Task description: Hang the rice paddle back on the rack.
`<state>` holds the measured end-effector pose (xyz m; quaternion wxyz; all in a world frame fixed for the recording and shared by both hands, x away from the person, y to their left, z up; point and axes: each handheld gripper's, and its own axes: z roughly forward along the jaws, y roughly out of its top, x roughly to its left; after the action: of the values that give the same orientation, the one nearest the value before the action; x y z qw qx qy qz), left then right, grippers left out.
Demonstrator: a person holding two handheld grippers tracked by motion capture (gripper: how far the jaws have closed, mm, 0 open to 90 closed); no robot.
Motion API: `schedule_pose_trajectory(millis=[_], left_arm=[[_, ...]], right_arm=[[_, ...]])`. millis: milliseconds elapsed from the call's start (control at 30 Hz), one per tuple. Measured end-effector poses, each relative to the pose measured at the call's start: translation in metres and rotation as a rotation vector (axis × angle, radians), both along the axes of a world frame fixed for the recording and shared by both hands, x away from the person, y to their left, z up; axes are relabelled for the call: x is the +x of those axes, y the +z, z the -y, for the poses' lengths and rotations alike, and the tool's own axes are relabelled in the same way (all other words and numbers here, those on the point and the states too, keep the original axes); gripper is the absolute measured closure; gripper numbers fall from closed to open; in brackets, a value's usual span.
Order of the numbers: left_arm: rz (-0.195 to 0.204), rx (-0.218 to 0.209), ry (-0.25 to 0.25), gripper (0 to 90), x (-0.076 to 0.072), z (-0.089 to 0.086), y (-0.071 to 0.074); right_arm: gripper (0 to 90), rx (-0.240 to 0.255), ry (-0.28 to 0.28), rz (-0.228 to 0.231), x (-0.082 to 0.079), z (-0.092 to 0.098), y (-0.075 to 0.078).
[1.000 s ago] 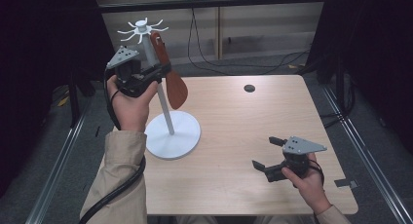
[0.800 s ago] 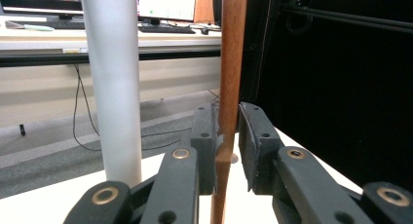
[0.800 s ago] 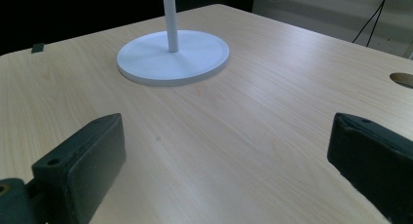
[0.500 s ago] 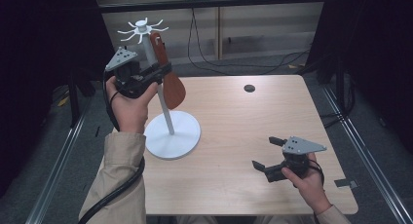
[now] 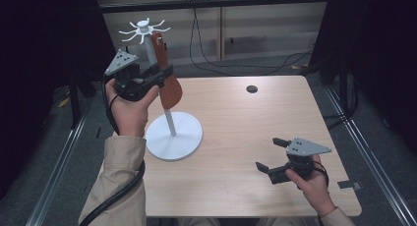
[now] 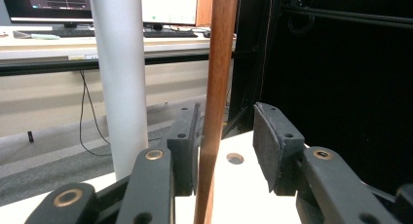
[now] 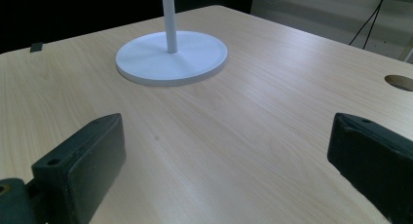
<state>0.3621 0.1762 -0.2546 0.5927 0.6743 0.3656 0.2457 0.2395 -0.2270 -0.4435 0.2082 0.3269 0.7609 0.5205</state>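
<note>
One wooden spoon (image 5: 166, 78), one white stand (image 5: 173, 135); left tool (image 6: 224, 146) loosely around its handle, right tool (image 5: 273, 155) wide open, empty.

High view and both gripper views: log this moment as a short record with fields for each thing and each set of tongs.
stand: white stand, round base on the table, pole upright, hooks at the top
spatula: wooden spatula hanging beside the pole, blade down
left tongs: left tongs raised at the stand, open around the spatula's handle; one pad touches it, the other stands apart
right tongs: right tongs open, low over the table, holding nothing
table hole: dark round hole near the far edge
</note>
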Motion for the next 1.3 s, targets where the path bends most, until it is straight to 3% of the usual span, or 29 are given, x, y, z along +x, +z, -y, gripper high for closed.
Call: schedule_pose_trajectory(millis=[467,1300], left_arm=[[0.001,0.002,0.023,49.3,-0.010,-0.013,-0.011],[0.004,0.009,0.041,21.2,-0.024,-0.016,-0.036]], right_arm=[[0.3,-0.007,0.000,0.000,0.001,-0.003,0.000],[0.3,-0.012,0.006,0.007,0.001,-0.003,0.001]])
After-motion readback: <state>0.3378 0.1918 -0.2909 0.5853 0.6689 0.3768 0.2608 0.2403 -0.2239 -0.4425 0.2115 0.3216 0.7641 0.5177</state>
